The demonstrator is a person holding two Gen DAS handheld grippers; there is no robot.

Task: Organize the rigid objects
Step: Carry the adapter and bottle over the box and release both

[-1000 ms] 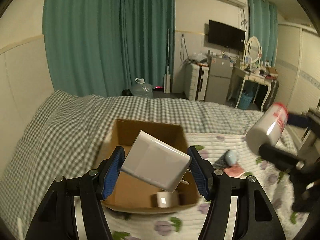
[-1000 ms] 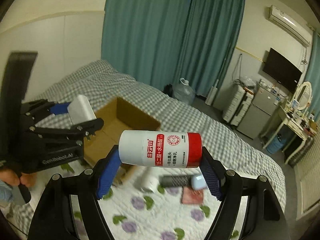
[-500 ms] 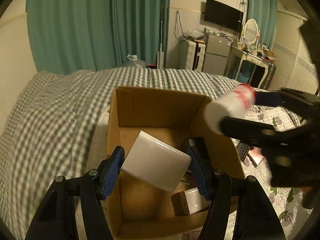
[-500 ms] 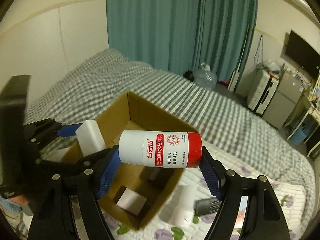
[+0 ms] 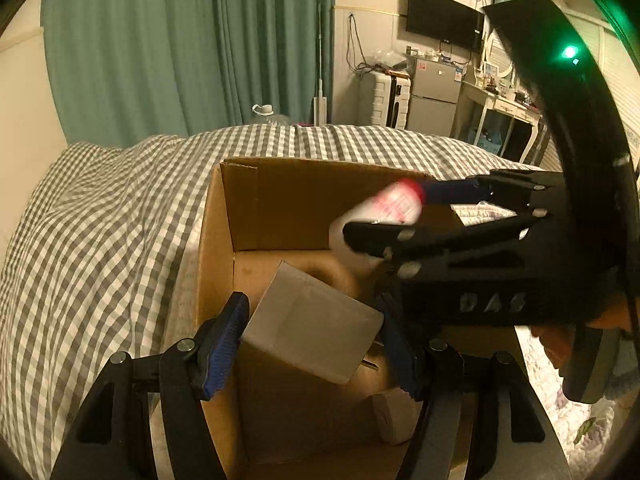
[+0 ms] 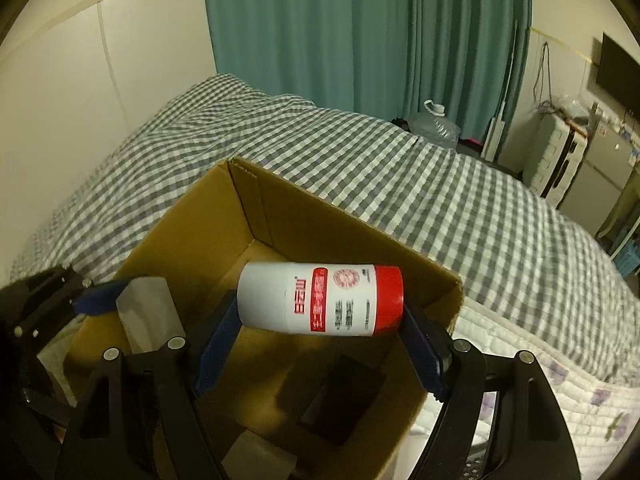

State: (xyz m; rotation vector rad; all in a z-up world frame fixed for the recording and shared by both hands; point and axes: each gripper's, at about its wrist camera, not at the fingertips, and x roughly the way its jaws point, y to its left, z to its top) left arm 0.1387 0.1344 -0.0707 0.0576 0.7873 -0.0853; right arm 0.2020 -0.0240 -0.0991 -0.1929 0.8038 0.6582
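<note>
My left gripper (image 5: pixel 312 344) is shut on a white plug adapter (image 5: pixel 310 328) and holds it over the open cardboard box (image 5: pixel 256 204). My right gripper (image 6: pixel 320 340) is shut on a white bottle with a red cap (image 6: pixel 320 300), held sideways over the same box (image 6: pixel 280 208). The bottle also shows blurred in the left wrist view (image 5: pixel 380 212). The adapter also shows in the right wrist view (image 6: pixel 148 312), at the box's left side.
The box sits on a bed with a grey checked cover (image 6: pixel 400 152). Inside it lie a black object (image 6: pixel 344 400) and a small white box (image 5: pixel 394 416). A flowered quilt (image 6: pixel 560 380) lies to the right. Green curtains (image 5: pixel 180 48) hang behind.
Both grippers have moved forward and down over the box. The bottle has come in over the box's far right part; the adapter now hangs inside the box's opening.
</note>
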